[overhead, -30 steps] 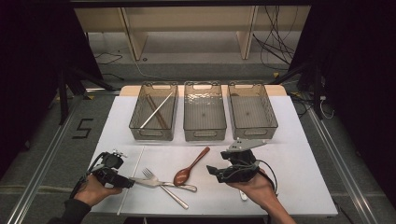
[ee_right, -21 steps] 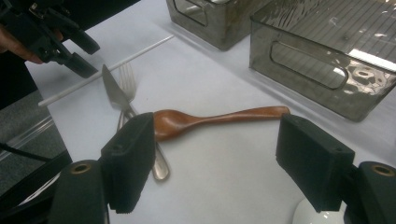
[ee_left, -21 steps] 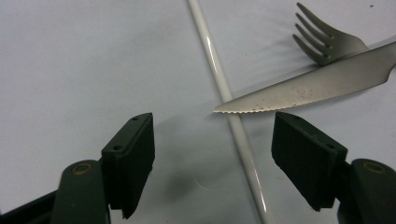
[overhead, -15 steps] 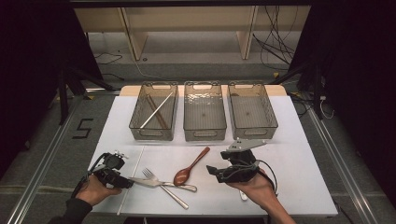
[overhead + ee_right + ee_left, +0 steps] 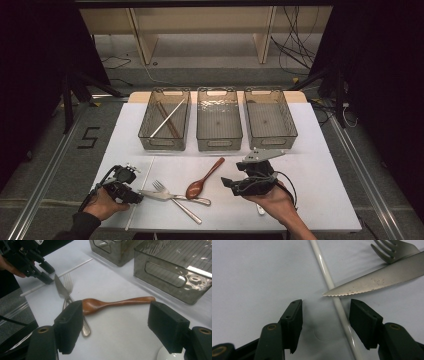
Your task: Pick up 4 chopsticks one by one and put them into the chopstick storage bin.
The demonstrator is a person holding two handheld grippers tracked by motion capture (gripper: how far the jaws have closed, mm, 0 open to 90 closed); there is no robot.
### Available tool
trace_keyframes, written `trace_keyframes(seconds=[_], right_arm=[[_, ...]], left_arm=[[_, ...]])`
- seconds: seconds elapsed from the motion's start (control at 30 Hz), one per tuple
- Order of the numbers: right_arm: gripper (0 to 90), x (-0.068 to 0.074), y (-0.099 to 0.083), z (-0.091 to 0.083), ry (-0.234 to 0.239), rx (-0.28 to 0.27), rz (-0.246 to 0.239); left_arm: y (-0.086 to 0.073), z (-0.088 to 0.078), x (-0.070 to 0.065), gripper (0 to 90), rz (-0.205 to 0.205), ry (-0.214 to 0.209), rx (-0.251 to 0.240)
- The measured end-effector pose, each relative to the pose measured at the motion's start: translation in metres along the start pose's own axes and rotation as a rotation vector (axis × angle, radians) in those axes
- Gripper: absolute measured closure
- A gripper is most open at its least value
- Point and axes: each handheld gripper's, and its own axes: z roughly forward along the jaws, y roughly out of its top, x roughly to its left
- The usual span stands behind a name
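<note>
High view: against the earlier frames little differs. Both hands sit where they were, and the knife [image 5: 150, 194], fork [image 5: 172, 196], spoon [image 5: 205, 178] and three bins have not shifted. The one change is at the left gripper [image 5: 134, 195], low at the near left of the counter [image 5: 325, 200]: its fingers have just been closing and now stand narrower, with a white stick [image 5: 139, 192] running between them. The knife tip lies just in front of it, crossing the stick. The right gripper [image 5: 231, 183] hovers to the right of the spoon, empty. The left bin [image 5: 165, 120] holds a pale stick and a brown one; the middle bin [image 5: 218, 119] and right bin [image 5: 270, 118] lie bare. A "5" [image 5: 87, 136] is marked on the floor left of the counter; no other writing can be read.

Left gripper view: the fingers [image 5: 294, 320] stand half apart over the counter. The stick [image 5: 337, 305] passes between them, nearer the right-hand one, touching neither. The serrated knife [image 5: 377, 277] tip rests on the stick just beyond the fingers, the fork [image 5: 392, 250] tines behind it.

Right gripper view: the fingers [image 5: 167, 325] are wide, gripping nothing. The spoon [image 5: 115, 303] lies on the counter beyond them, its bowl over the knife [image 5: 60, 288] and fork [image 5: 67, 282]. The left gripper [image 5: 46, 273] shows at top left.
</note>
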Motion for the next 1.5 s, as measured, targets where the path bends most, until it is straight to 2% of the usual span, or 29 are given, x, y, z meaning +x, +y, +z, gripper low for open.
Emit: trace_keyframes(seconds=[0.2,0.3,0.37,0.47,0.53,0.77,0.93,1.07,1.2,1.5], right_arm=[[29.4,0.0,0.0,0.0,0.0,0.0,0.0],[29.3,0.0,0.0,0.0,0.0,0.0,0.0],[29.4,0.0,0.0,-0.001,0.0,-0.001,0.0],[29.4,-0.001,0.0,-0.001,0.001,-0.001,-0.001],[29.4,0.0,0.0,-0.001,0.001,0.0,-0.001],[29.4,0.0,0.0,0.0,0.0,0.002,-0.001],[29.4,0.0,0.0,0.0,0.0,0.003,-0.002],[29.4,0.0,0.0,0.0,-0.001,0.003,-0.003],[29.4,0.0,0.0,0.0,-0.001,0.003,-0.002],[29.6,-0.001,0.0,0.0,-0.002,0.003,-0.002]], left_arm=[[0.0,-0.001,0.001,49.0,0.009,0.003,0.01],[-0.002,-0.003,0.007,56.9,-0.01,0.037,0.014],[-0.003,-0.003,0.013,58.5,-0.029,0.01,0.016],[-0.004,-0.004,0.017,65.2,-0.04,0.001,0.017],[-0.003,-0.003,0.018,66.6,-0.045,-0.002,0.016],[-0.003,-0.003,0.021,75.4,-0.032,-0.007,0.018],[-0.002,-0.003,0.022,77.3,-0.028,-0.012,0.026],[-0.001,-0.002,0.022,82.9,-0.02,-0.017,0.03],[-0.001,-0.002,0.023,83.3,-0.027,-0.026,0.028],[-0.001,-0.003,0.024,84.3,-0.015,-0.035,0.028]])
